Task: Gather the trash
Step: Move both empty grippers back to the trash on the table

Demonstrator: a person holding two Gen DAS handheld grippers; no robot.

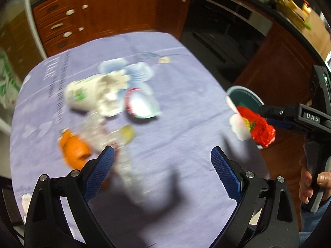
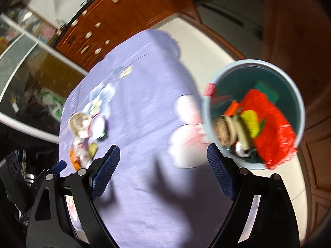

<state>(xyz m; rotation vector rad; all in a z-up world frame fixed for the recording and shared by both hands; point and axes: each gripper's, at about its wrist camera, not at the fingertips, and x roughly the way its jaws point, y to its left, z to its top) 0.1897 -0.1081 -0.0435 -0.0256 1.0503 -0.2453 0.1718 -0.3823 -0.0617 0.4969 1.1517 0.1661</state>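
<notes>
A pile of trash lies on the purple cloth (image 1: 186,103): a white paper cup (image 1: 82,95), a red-rimmed lid (image 1: 140,105), an orange wrapper (image 1: 74,148) and a clear plastic bottle (image 1: 124,161). My left gripper (image 1: 162,155) is open, just right of the bottle. A red wrapper (image 1: 258,126) is in mid-air off the right gripper's tips (image 1: 266,111). In the right wrist view my right gripper (image 2: 163,157) is open and empty; the red wrapper (image 2: 273,128) is over the blue bin (image 2: 209,119), which holds other trash.
Wooden drawers (image 1: 68,24) and a dark oven (image 1: 223,33) stand behind the table. The bin sits beside the table's right edge over a pale floor (image 2: 206,37). A small paper tag (image 1: 164,60) lies at the far side of the cloth.
</notes>
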